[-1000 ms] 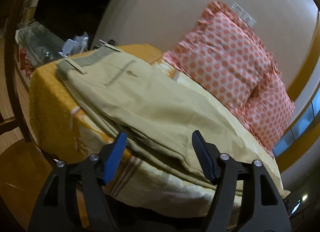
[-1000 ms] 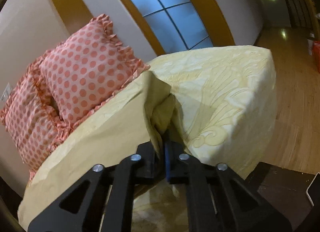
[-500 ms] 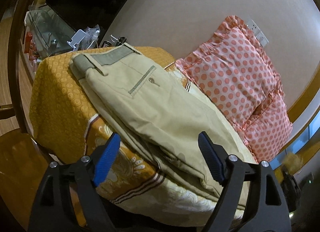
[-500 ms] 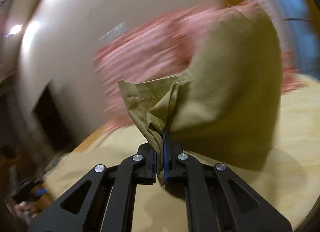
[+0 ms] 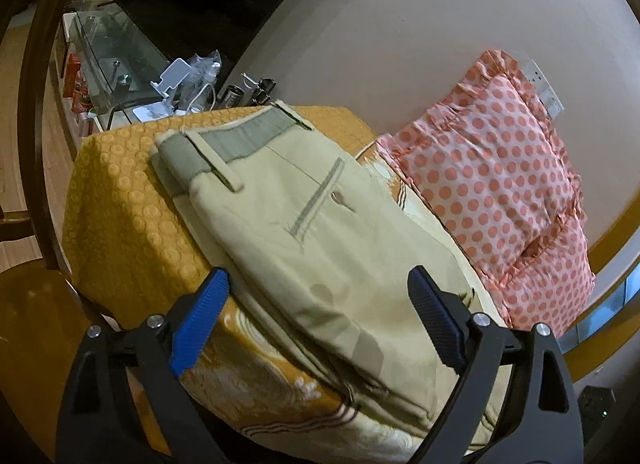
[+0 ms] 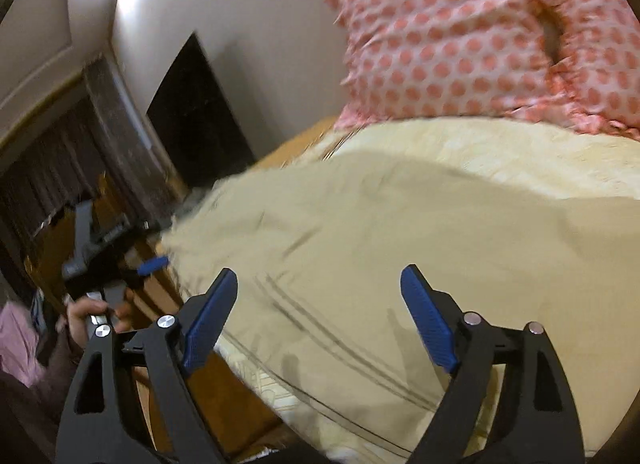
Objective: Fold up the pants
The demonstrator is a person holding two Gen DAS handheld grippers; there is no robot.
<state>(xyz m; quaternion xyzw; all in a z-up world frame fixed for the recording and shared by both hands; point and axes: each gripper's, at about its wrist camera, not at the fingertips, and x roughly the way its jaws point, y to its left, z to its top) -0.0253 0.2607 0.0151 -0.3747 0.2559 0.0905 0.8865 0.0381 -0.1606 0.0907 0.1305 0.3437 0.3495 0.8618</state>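
Khaki pants (image 5: 316, 232) lie folded on the bed, waistband at the far left end. My left gripper (image 5: 320, 312) is open and empty, hovering just above the pants' near edge. In the right wrist view the pants (image 6: 400, 248) spread across the bed as blurred khaki cloth. My right gripper (image 6: 318, 308) is open and empty just above them. The left gripper (image 6: 104, 248), held by a hand, shows at the left of that view.
The bed has a yellow and orange cover (image 5: 120, 223). Two pink polka-dot pillows (image 5: 500, 183) lean on the wall behind. A glass shelf with small clutter (image 5: 180, 79) stands past the bed's left end. Wooden floor lies below.
My right gripper swung the pant leg across over the pants, then opened and let it go. My left gripper stayed open and moved in closer over the pants.
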